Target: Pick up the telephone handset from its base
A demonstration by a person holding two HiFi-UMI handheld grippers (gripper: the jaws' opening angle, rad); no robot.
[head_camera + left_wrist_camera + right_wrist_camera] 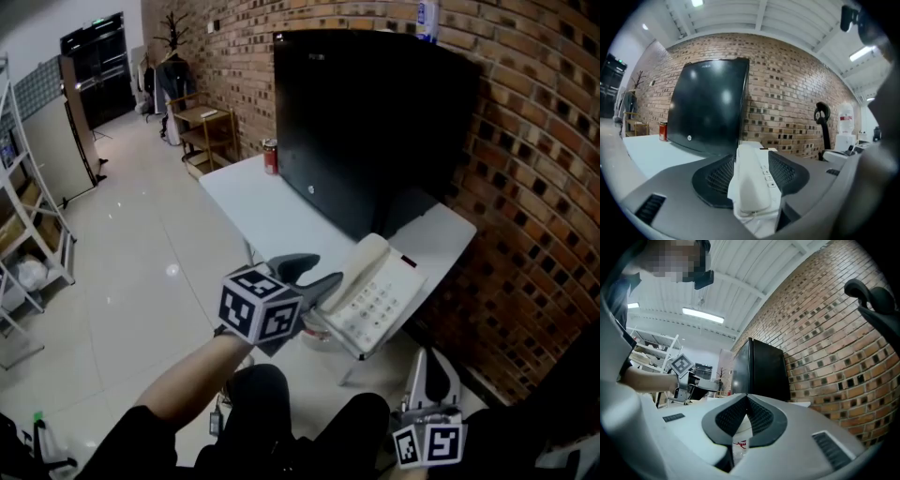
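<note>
A white telephone base (382, 305) with a keypad sits at the near corner of a white table (272, 211). Its white handset (357, 266) lies in the cradle along the base's left side. My left gripper (328, 270) is level at the handset's near end, jaws apart. In the left gripper view the handset (751, 180) fills the gap between the open jaws of the left gripper (753, 154), and I see no pad pressing on it. My right gripper (424, 356) hangs low in front of the table, off the phone. Its jaws (747, 397) meet at the tips with nothing in them.
A large black monitor (375, 122) stands behind the phone against the brick wall (525, 187). A red can (270, 157) sits at the table's far end. Metal shelves (28, 234) and a wooden stand (208, 131) line the tiled floor at the left. The person's knees (262, 412) are below the table's edge.
</note>
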